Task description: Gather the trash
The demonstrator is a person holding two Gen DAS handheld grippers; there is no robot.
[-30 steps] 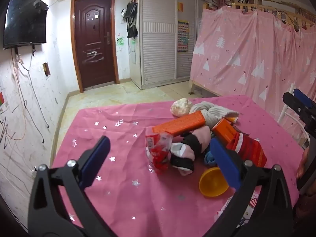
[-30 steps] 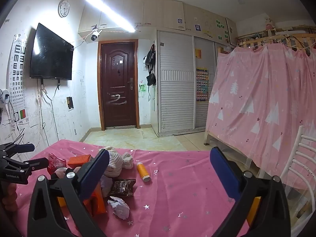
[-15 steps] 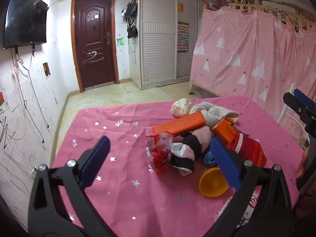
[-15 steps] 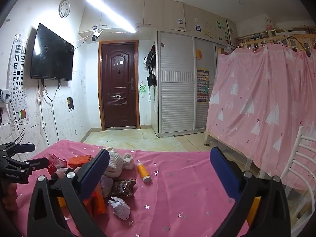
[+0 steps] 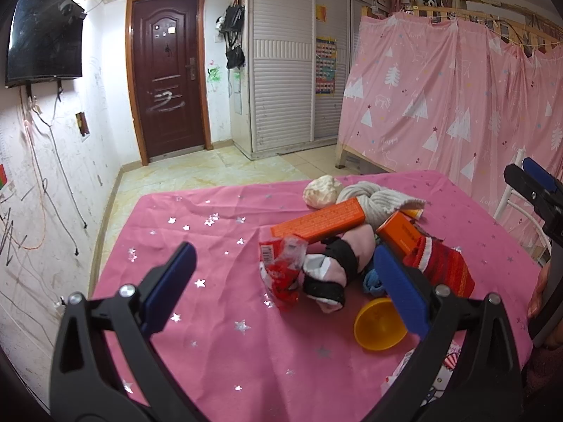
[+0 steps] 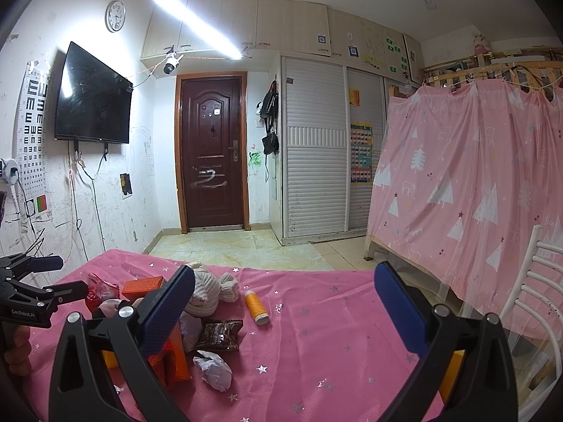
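On the pink table point(image 5: 218, 320), just beyond our left gripper point(image 5: 281, 281), the red wrapper point(image 5: 283, 272) stands crumpled at the pile's left edge, roughly upright. Both grippers gape wide, holding nothing. The right gripper point(image 6: 283, 304) hovers nearer the crumpled paper point(image 6: 214, 369), so the left looks closer to the wrapper.

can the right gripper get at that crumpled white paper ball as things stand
Probably yes. The right gripper is open and empty, and the crumpled paper ball lies bare on the pink cloth below its left finger, nothing covering it; the brown wrapper sits just behind.
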